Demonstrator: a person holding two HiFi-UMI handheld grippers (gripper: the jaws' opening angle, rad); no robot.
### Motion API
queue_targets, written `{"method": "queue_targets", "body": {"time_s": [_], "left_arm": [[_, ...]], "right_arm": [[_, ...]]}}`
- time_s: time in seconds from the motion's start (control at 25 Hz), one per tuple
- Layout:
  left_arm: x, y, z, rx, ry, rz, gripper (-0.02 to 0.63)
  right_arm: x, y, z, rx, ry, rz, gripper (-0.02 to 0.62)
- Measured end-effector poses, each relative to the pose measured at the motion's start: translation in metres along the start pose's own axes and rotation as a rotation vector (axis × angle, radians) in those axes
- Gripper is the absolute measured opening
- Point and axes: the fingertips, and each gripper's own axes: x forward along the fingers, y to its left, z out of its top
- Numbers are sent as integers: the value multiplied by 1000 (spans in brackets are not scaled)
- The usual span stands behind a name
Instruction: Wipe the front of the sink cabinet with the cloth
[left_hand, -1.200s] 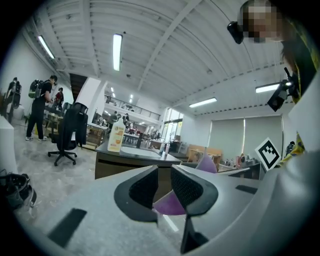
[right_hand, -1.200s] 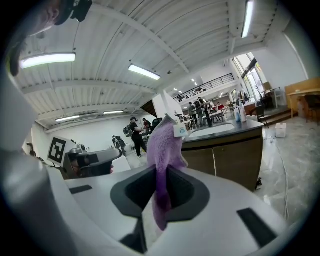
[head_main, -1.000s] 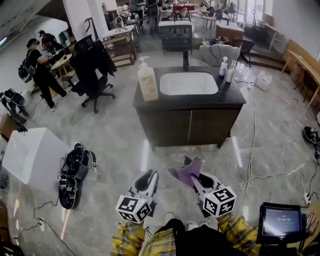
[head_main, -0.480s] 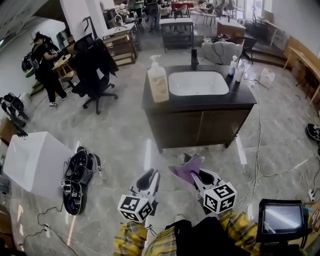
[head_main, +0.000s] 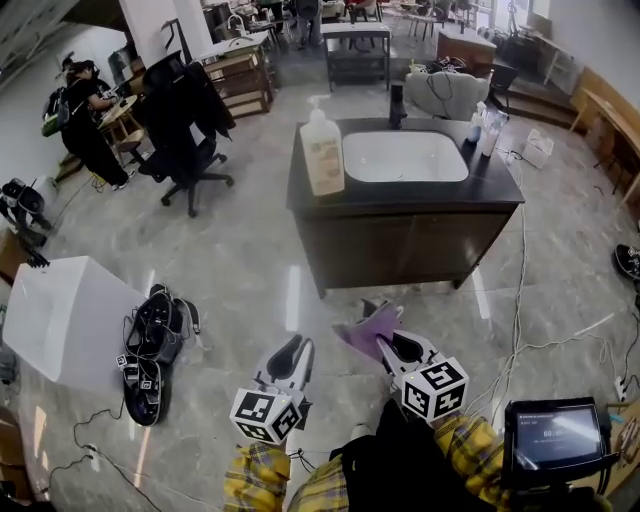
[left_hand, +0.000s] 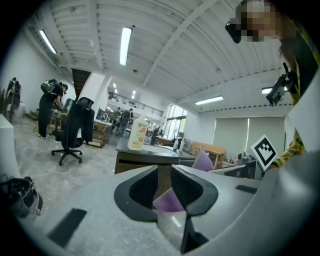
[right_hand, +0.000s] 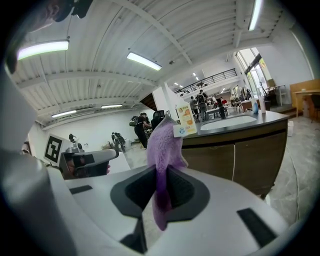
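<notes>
Two grippers showed: the left gripper (head_main: 300, 348) and the right gripper (head_main: 390, 347). There was one purple cloth (head_main: 362, 328). One sink cabinet (head_main: 400, 197) had two doors (head_main: 365, 255) and carried one large pump bottle (head_main: 322, 152), one faucet (head_main: 397, 103) and two small bottles (head_main: 490, 131). One office chair (head_main: 190, 125) was there.

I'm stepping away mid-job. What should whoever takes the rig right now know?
Right tool: shut on the purple cloth.
Left tool: jaws apart, nothing between them.
The sink cabinet stands ahead across bare floor, and both tools are held short of it.
Done: cloth is gripped.
Left: step up, press the cloth to the cabinet front and wipe across it. There is no contact yet.
</notes>
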Motion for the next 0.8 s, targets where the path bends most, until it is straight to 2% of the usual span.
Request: {"method": "queue_targets", "body": {"time_s": [0.56, 0.8], "left_arm": [[62, 49, 12, 5, -4, 55, 72], [113, 74, 11, 2, 29, 67, 72]], "right_arm": [[82, -26, 15, -88, 48, 92, 41], [129, -54, 20, -74, 93, 122, 41]]}}
